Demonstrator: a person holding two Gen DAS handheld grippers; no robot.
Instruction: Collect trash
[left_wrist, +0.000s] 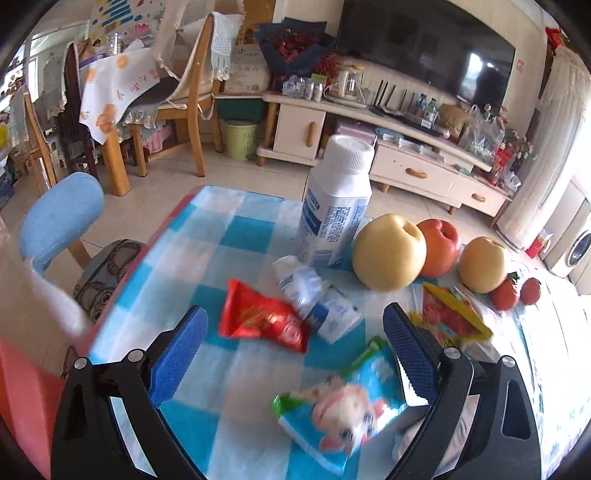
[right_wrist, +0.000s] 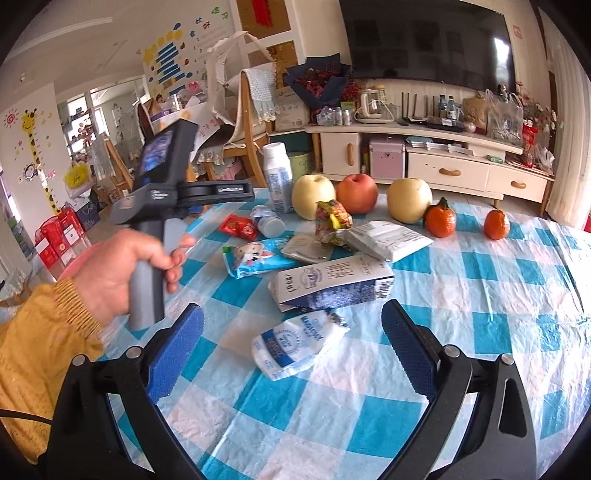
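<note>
Trash lies on the blue-checked tablecloth (right_wrist: 461, 295). My left gripper (left_wrist: 295, 343) is open above a red wrapper (left_wrist: 264, 321), a crushed white bottle (left_wrist: 317, 299) and a blue cartoon wrapper (left_wrist: 343, 410). My right gripper (right_wrist: 291, 347) is open over a crumpled white-blue bag (right_wrist: 295, 343), just in front of a flattened milk carton (right_wrist: 332, 284). Farther off lie a grey pouch (right_wrist: 388, 240), a colourful crumpled wrapper (right_wrist: 332, 221), the blue cartoon wrapper (right_wrist: 255, 258) and the red wrapper (right_wrist: 240, 227). The left gripper's handle (right_wrist: 159, 206) shows at left, held by a hand.
An upright white bottle (left_wrist: 338, 199) stands behind the trash. Two yellow pears (right_wrist: 314, 195), a red apple (right_wrist: 358, 194) and two tangerines (right_wrist: 439, 221) line the table's far side. A blue chair (left_wrist: 59, 221) stands at the left edge. A TV cabinet (right_wrist: 443, 162) is behind.
</note>
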